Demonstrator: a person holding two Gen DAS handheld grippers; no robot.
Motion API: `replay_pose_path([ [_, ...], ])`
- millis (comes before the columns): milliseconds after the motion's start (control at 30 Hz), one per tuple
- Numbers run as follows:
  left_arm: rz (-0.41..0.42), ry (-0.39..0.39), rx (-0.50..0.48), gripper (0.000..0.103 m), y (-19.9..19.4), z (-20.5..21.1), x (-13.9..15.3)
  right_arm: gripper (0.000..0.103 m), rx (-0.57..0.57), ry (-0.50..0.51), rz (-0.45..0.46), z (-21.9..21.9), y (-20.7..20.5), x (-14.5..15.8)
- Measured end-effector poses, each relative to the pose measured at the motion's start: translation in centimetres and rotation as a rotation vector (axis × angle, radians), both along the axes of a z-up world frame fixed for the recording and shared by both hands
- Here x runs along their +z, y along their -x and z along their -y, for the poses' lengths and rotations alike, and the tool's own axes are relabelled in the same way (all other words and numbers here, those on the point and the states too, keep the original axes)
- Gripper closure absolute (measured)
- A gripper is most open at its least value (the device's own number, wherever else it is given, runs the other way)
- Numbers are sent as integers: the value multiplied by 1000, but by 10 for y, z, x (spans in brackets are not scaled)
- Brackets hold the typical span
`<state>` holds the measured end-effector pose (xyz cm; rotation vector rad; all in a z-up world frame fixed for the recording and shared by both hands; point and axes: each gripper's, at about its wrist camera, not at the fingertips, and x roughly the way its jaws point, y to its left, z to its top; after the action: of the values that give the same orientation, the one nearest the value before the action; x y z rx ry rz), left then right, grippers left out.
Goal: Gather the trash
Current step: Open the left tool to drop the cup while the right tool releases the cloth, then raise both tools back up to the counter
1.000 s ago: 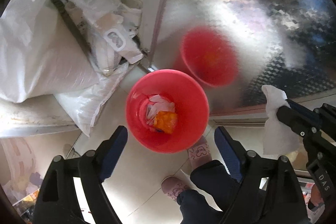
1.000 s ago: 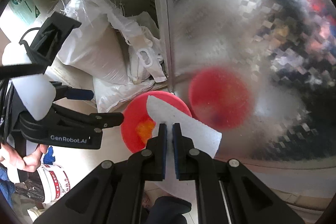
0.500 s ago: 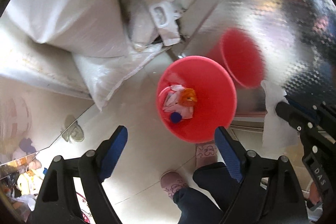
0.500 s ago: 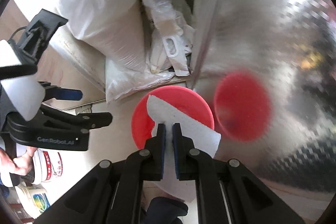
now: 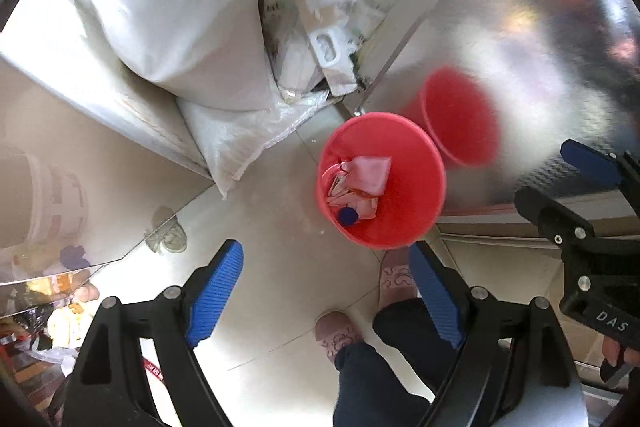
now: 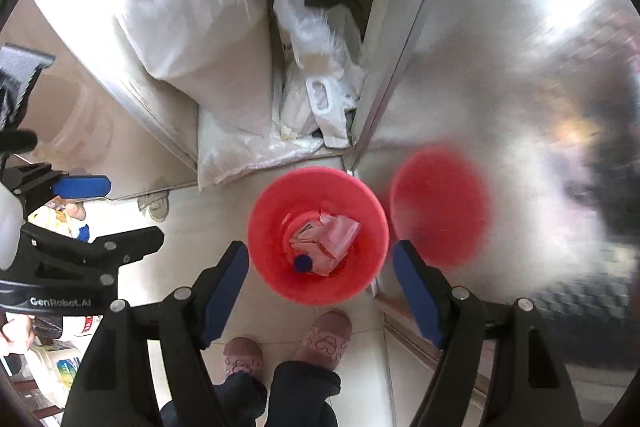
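Crumpled white paper trash (image 6: 330,241) lies with a blue bottle cap (image 6: 303,263) at the bottom of a round red plastic bin (image 6: 272,227) on the pale tiled floor (image 5: 260,203), beside a shiny metal panel (image 6: 500,75). Above it, the right gripper (image 6: 320,289) spreads its blue-padded fingers (image 6: 226,291) wide, holding nothing. The left gripper (image 5: 324,295) hangs equally wide open and empty, near white woven sacks (image 5: 180,27).
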<state>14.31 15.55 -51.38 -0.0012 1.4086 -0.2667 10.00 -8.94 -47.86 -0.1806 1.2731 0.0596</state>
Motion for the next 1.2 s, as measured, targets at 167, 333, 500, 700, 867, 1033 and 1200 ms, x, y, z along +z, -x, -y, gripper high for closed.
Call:
replay_pose_path([
  [167, 59, -1, 11, 20, 17, -6, 85, 30, -4, -19, 51, -8, 15, 74],
  [333, 121, 4, 9, 19, 33, -6, 178, 29, -35, -33, 108, -16, 31, 159],
  [500, 174, 31, -5, 18, 38, 0, 257, 29, -57, -35, 168, -16, 44, 240],
  [700, 235, 56, -49, 15, 16, 19, 322, 21, -82, -37, 246, 0, 40, 302],
  [867, 289, 28, -116, 15, -21, 55, 353, 21, -122, -27, 295, 30, 25, 330],
  [1033, 322, 12, -181, 15, -61, 102, 374, 21, -164, -26, 314, 72, 4, 343],
  [1200, 317, 36, -237, 15, -98, 159, 379, 21, -191, -13, 304, 120, -20, 353],
])
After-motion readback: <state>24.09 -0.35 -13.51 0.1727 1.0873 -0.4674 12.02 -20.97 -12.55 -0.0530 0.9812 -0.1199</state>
